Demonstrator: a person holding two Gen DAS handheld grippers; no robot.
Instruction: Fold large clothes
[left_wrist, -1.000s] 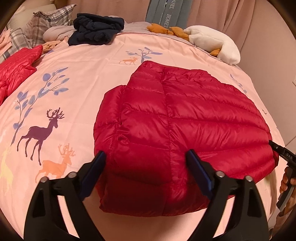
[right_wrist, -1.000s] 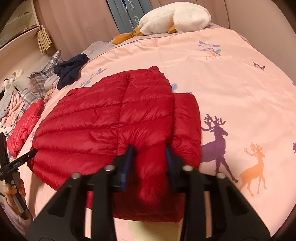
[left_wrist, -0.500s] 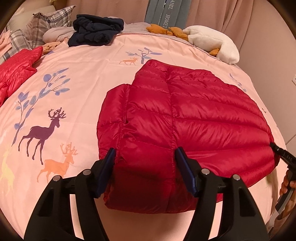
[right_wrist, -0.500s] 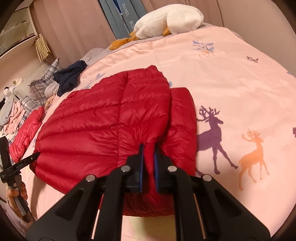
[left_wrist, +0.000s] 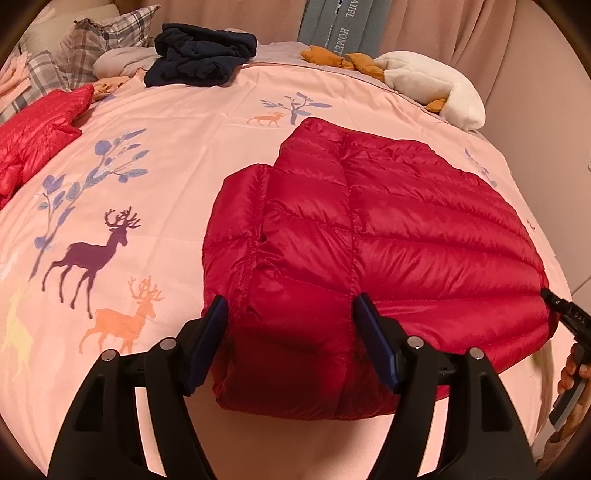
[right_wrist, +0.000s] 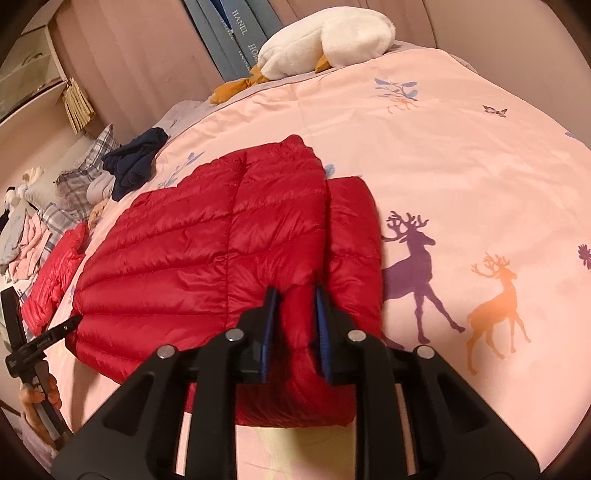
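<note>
A dark red puffer jacket (left_wrist: 369, 229) (right_wrist: 221, 251) lies folded on the pink deer-print bed cover (left_wrist: 147, 177). My left gripper (left_wrist: 290, 301) straddles the jacket's near end. Its jaws stand wide and are opening, one pad at the jacket's left edge and the other on the centre seam. My right gripper (right_wrist: 295, 291) is at the near edge by the folded sleeve. Its jaws are opening, with a puffed ridge of the red fabric still between the blue pads. Each view catches the other gripper at the frame edge, the right gripper (left_wrist: 565, 317) and the left gripper (right_wrist: 40, 343).
A second, brighter red jacket (left_wrist: 33, 125) lies at the far left. Navy clothes (left_wrist: 199, 59), plaid pillows (left_wrist: 92, 48) and a white plush goose (left_wrist: 432, 85) line the head of the bed. Curtains and a wall close the far side.
The right jaws pinched shut on a fold of the jacket, then parted again. The left jaws narrowed around the jacket's near end. Neither hand has shifted much.
</note>
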